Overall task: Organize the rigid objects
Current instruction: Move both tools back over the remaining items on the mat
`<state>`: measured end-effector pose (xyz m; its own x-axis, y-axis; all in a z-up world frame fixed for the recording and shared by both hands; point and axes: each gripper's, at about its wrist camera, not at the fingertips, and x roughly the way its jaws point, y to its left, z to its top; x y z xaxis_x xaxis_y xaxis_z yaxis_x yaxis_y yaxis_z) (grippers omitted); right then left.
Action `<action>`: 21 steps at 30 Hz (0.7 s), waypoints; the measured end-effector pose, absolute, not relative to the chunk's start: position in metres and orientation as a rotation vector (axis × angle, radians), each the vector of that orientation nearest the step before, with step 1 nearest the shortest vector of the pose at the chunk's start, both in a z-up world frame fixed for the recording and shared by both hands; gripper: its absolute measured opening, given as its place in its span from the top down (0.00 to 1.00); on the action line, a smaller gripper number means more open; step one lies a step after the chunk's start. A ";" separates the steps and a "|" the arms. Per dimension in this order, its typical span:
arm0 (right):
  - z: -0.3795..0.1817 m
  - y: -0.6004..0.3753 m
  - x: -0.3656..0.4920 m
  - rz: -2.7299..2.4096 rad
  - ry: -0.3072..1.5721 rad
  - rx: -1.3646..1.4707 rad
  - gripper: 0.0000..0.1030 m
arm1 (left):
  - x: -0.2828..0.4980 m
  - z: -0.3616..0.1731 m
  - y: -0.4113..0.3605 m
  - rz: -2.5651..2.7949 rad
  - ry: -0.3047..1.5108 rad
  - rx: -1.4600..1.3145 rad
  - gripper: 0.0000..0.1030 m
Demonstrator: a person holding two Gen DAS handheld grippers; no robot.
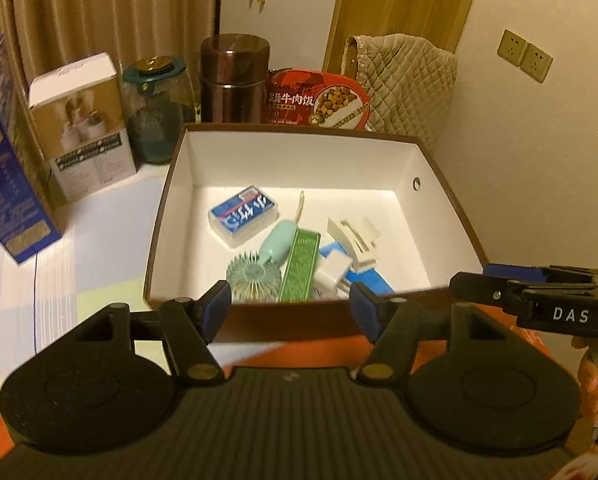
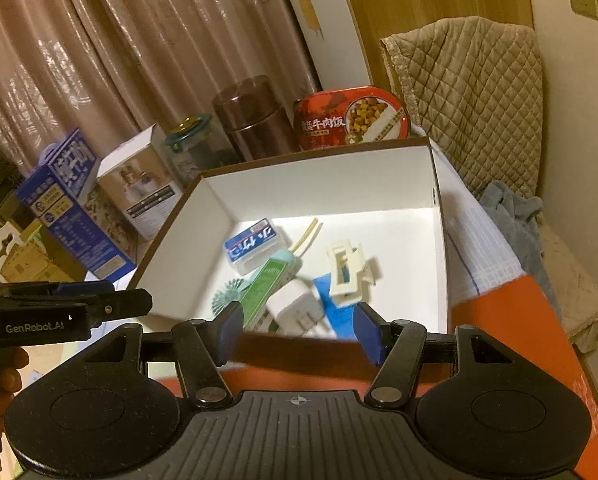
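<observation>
A brown box with white inner walls (image 1: 291, 160) (image 2: 319, 184) stands open in front of both grippers. Inside it lie a blue-and-white clear case (image 1: 243, 216) (image 2: 253, 246), a mint round brush (image 1: 255, 276), a green pack (image 1: 301, 264), a white charger plug (image 2: 295, 304) and a cream claw clip (image 1: 355, 236) (image 2: 349, 276). My left gripper (image 1: 289, 300) hovers before the box's near wall, open, nothing between its blue pads. My right gripper (image 2: 299, 320) is beside it, open too and holding nothing. Each shows side-on in the other's view: right (image 1: 475, 278), left (image 2: 127, 294).
A flat orange board (image 2: 511, 340) lies under the grippers, in front of the box. Behind the box stand a blue carton (image 1: 3, 168), a white carton (image 1: 83, 120), a glass jar (image 1: 155, 108), a brown canister (image 1: 235, 76) and a red meal tray (image 1: 315, 98). A quilted cover (image 2: 479, 92) hangs at the right.
</observation>
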<state>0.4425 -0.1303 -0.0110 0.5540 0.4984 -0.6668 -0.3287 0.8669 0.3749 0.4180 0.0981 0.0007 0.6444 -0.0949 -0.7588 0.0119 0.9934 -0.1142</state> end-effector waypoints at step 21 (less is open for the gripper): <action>-0.023 -0.130 0.344 0.499 0.914 0.179 0.44 | 0.309 -0.019 0.096 -0.037 0.918 -0.119 0.40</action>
<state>0.3445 -0.1303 -0.0232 0.5065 0.4861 -0.7122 -0.3368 0.8719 0.3555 0.3088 0.0965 -0.0187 0.6072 -0.0831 -0.7902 -0.0187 0.9927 -0.1188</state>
